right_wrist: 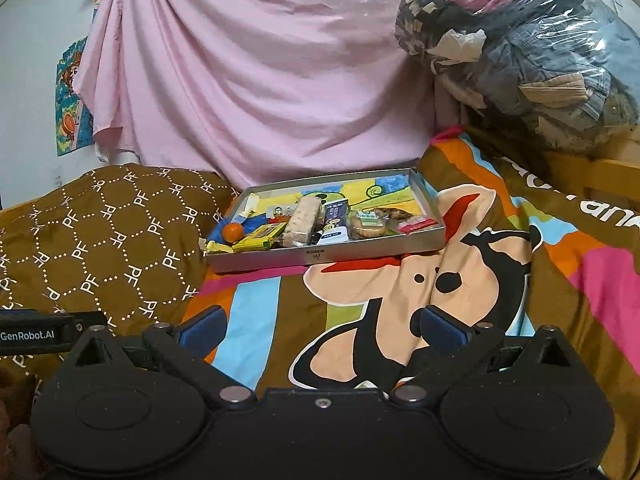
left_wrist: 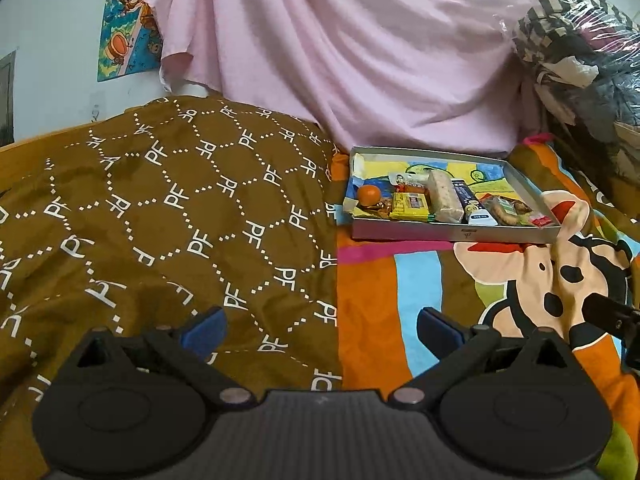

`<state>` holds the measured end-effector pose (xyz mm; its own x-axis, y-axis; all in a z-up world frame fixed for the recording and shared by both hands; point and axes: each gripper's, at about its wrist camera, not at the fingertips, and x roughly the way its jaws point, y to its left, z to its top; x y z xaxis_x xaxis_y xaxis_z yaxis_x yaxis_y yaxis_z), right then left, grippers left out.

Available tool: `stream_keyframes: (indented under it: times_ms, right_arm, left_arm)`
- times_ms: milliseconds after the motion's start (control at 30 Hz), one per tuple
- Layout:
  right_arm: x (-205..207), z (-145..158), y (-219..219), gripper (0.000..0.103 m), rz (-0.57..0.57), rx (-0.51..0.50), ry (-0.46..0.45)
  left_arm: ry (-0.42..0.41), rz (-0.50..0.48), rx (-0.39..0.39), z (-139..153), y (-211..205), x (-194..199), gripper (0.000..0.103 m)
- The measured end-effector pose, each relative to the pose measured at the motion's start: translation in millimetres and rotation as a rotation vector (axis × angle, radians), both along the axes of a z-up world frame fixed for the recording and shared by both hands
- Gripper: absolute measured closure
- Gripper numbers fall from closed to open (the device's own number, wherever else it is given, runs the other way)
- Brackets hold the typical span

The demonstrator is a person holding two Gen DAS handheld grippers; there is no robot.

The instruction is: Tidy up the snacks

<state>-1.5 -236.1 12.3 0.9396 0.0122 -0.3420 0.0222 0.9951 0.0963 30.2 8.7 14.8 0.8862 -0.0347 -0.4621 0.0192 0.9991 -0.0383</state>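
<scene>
A shallow grey tray [left_wrist: 452, 235] [right_wrist: 332, 254] lies on the bed and holds several snacks in a row: an orange fruit [left_wrist: 368, 194] [right_wrist: 233, 232], a yellow packet [left_wrist: 410, 206] [right_wrist: 258, 239], a pale cereal bar [left_wrist: 444, 197] [right_wrist: 303, 220], a blue-and-white pack [left_wrist: 472, 204] [right_wrist: 334, 224], a cookie pack [left_wrist: 506, 208] [right_wrist: 368, 226] and a red-and-white packet [right_wrist: 416, 223]. My left gripper [left_wrist: 320, 330] is open and empty, well short of the tray and to its left. My right gripper [right_wrist: 322, 328] is open and empty, in front of the tray.
A brown patterned pillow [left_wrist: 160, 208] [right_wrist: 100, 232] lies left of the tray. The bed has a colourful cartoon cover [right_wrist: 440, 300]. A pink sheet [right_wrist: 260, 80] hangs behind. A plastic bag of clothes [right_wrist: 540, 52] sits at the back right.
</scene>
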Motion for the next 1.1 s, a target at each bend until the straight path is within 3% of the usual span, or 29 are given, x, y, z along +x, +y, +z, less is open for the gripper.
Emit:
stream_keyframes:
  times_ms: [1100]
  right_arm:
    - [0.9, -1.6, 0.5, 0.001, 0.008, -0.007, 0.008]
  left_arm:
    - [-0.003, -0.014, 0.010, -1.1, -4.3, -3.1, 0.000]
